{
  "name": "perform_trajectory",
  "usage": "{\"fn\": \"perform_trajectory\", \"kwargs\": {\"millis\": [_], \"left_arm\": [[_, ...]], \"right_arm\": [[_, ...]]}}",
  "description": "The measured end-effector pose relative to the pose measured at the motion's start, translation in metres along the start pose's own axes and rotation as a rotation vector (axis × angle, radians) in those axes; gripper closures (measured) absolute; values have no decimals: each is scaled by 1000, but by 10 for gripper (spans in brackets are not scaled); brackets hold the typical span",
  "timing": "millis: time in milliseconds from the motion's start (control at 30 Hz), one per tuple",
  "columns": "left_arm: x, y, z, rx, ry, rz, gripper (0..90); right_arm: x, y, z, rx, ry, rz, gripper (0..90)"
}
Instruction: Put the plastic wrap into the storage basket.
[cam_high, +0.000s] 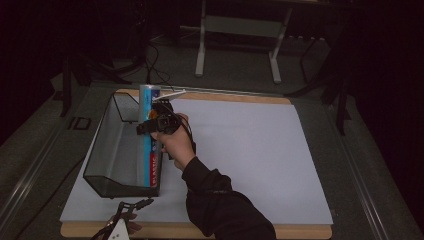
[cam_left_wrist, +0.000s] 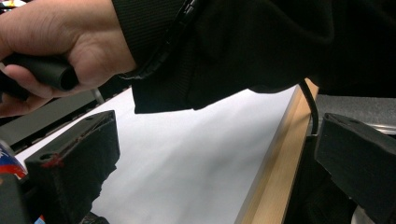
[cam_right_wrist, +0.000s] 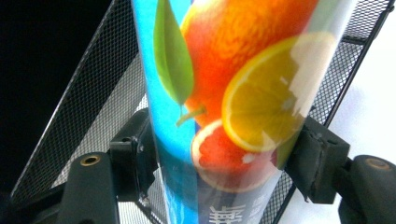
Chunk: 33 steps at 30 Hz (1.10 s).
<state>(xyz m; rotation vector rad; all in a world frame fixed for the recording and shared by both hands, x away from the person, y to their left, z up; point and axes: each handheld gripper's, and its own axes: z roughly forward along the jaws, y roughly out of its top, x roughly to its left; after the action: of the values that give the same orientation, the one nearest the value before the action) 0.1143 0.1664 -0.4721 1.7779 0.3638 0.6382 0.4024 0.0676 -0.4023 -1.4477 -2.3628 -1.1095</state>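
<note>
Meanwhile, the right gripper (cam_high: 159, 116) clamps a citrus-printed carton (cam_right_wrist: 233, 93) inside the mesh tray (cam_high: 107, 150). Left gripper (cam_high: 131, 207) rests open. Squeezed harder, the carton could probably buckle.

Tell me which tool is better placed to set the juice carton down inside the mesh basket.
Right. The right tool is already shut on the juice carton at the mesh basket's right wall. The left tool sits open at the table's near edge, holding nothing.
</note>
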Motion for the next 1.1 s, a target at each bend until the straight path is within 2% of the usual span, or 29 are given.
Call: {"fn": "perform_trajectory", "kwargs": {"millis": [200, 633, 1100], "left_arm": [[0, 0, 0, 0, 0, 3, 8], [0, 1, -1, 1, 5, 6, 8], [1, 1, -1, -1, 7, 1, 8]], "right_arm": [[3, 3, 11, -18, -40, 6, 319], [0, 12, 39, -34, -124, 104, 318], [-6, 17, 65, -23, -171, 125, 317]]}}
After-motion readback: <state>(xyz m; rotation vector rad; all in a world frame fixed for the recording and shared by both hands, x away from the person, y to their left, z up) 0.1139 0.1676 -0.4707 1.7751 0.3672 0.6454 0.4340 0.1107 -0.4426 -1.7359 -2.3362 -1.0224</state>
